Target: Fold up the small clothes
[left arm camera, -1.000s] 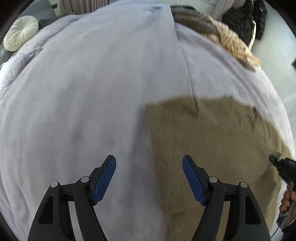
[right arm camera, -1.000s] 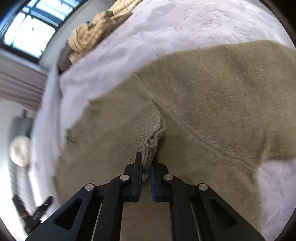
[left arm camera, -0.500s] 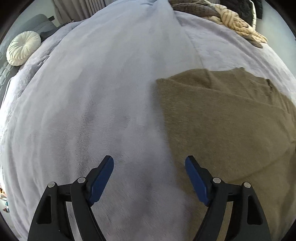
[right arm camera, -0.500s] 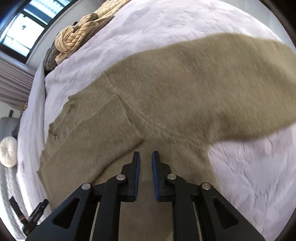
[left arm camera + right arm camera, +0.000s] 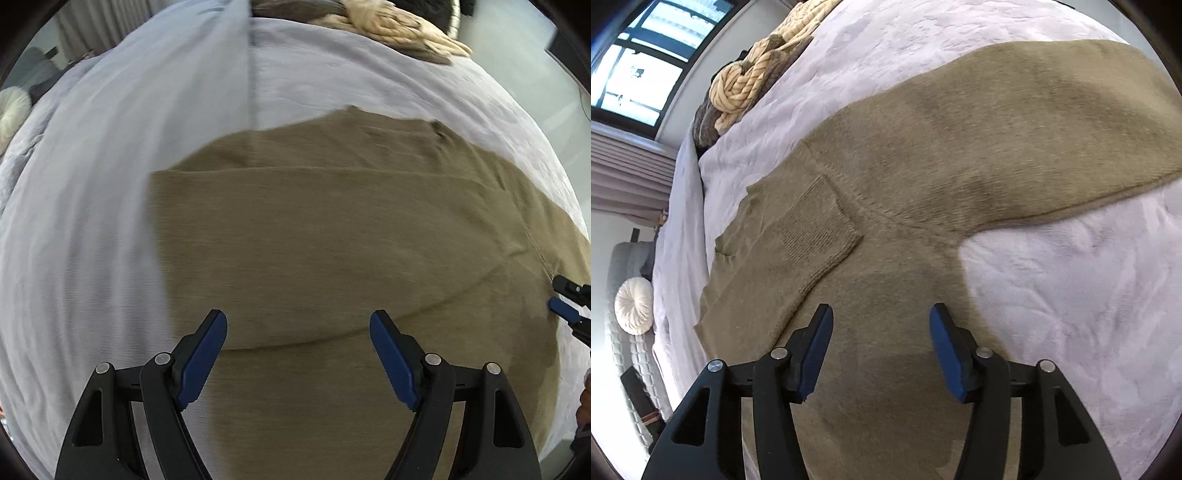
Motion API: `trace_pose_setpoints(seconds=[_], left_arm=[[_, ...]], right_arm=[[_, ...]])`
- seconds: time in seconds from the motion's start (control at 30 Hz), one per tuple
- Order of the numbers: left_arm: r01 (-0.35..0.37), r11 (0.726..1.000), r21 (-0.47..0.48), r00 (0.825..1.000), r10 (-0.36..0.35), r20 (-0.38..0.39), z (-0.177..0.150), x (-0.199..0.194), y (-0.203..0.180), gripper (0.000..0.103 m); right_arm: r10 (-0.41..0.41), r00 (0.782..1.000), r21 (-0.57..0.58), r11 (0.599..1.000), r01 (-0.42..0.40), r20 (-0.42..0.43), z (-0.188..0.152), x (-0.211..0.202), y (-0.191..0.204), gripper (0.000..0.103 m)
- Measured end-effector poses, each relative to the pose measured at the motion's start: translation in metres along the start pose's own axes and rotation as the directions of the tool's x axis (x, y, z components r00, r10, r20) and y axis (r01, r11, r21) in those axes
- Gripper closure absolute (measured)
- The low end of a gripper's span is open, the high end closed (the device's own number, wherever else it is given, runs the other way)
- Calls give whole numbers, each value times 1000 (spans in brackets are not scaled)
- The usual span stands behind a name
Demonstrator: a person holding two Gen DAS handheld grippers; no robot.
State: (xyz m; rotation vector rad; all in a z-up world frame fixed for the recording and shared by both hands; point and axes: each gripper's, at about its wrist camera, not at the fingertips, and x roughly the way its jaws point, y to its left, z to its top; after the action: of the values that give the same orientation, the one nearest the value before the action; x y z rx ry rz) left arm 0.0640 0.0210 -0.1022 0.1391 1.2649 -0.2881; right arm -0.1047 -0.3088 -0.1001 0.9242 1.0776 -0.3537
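A tan sweater (image 5: 923,166) lies flat on the pale bedspread (image 5: 1071,295). The left gripper (image 5: 298,332) hangs wide apart above it, empty. The right gripper (image 5: 881,325) is opening, nothing between its jaws.

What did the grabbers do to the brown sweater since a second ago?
The right gripper let go of the sweater's cuff; the sleeve now lies folded across the olive-brown sweater, and its jaws are opening, empty. The left gripper, open, slid from over the bedspread to over the sweater. The other sleeve stays spread out.

Olive-brown knit sweater (image 5: 923,166) on pale lilac bedspread (image 5: 1071,295). Cream chunky-knit throw (image 5: 746,85). Round pillow (image 5: 634,305), apparently off-white. Blue pads (image 5: 201,354).
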Motion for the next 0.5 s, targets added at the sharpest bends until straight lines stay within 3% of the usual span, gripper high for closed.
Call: trace_pose_setpoints(seconds=[0.2,0.23,0.27,0.5], left_arm=[[12,999,37,1000,-11,-19,-4,7,-43,22],[17,999,46,1000,-16,-19,-3,8,-48,18],[21,998,58,1000,-20,-19,-3,9,-55,0],[22,993,119,999,-19,-28,-2,14,-90,0]], right_arm=[[-33,998,45,999,31,51,9,-23,-31,38],[-39,997,58,998,36,61,10,-28,-38,38],[-48,996,76,996,42,72,12,-33,-47,38],[-86,985,214,975,52,152,28,-64,-105,38]])
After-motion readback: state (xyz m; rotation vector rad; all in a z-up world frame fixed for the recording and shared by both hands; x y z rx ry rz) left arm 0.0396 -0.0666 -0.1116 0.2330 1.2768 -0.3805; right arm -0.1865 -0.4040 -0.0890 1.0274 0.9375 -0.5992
